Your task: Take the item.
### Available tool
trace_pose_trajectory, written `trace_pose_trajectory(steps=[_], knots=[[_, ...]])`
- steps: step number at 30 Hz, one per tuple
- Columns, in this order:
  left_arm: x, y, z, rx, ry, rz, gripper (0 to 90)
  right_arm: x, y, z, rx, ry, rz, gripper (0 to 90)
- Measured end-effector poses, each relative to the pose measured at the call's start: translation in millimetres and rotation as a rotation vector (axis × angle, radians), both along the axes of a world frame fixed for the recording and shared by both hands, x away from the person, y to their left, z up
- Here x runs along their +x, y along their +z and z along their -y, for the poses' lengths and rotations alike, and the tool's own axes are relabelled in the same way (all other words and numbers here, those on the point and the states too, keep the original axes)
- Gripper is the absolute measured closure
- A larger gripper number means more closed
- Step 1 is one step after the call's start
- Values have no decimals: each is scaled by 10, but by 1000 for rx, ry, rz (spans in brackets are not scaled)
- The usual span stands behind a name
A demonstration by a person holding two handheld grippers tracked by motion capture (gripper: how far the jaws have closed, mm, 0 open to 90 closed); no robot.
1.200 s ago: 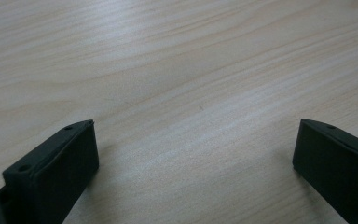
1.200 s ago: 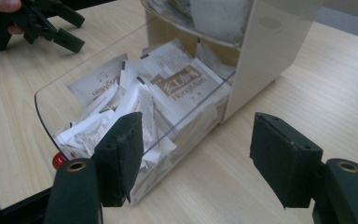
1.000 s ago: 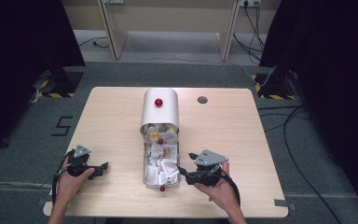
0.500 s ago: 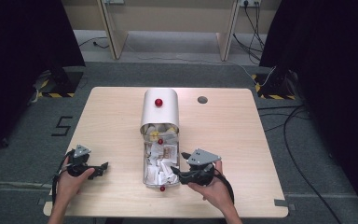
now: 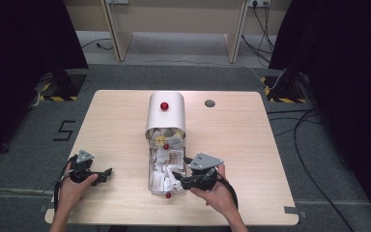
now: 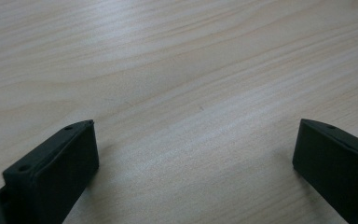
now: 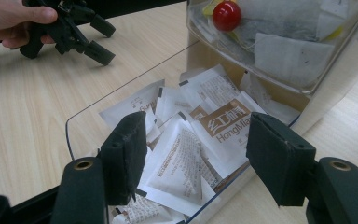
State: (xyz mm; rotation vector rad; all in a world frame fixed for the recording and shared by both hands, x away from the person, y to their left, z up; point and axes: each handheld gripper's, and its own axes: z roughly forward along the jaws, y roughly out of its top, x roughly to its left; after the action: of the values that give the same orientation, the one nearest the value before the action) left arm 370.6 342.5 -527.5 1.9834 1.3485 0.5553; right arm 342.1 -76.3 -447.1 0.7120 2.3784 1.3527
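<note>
Your right gripper [image 7: 193, 154] hangs just over the near end of the open tray [image 5: 150, 169], jaws well apart with nothing between them but air; the sachets [image 7: 200, 140] lie loose below the pads, and none is pinched yet. The jaws have just been drawing in a little, so I judge you are lining up for a pick rather than making one. In the high view that same gripper [image 5: 179, 178] sits at the tray's right edge, tips pointing in over the white packets. The tray is pulled out toward you from the white dispenser [image 5: 165, 112], a red knob [image 5: 168, 195] at its near end, and it looks full: the packets overlap in a heap. Beside the tray I see no sachet on the table [image 5: 251, 159], so, as far as these views show, the taking out is all still ahead. Your left gripper [image 5: 107, 172] rests well left of the tray, jaws wide over bare wood, holding nothing. What is done: drawer open, hand in place. What is left: close on one packet and lift it clear.
</note>
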Motion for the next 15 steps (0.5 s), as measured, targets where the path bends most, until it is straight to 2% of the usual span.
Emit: trace_pose_trajectory(steps=[15], knots=[[0,0,0,0,0,0,0,24,-39,-67,-5,15,-9,400]])
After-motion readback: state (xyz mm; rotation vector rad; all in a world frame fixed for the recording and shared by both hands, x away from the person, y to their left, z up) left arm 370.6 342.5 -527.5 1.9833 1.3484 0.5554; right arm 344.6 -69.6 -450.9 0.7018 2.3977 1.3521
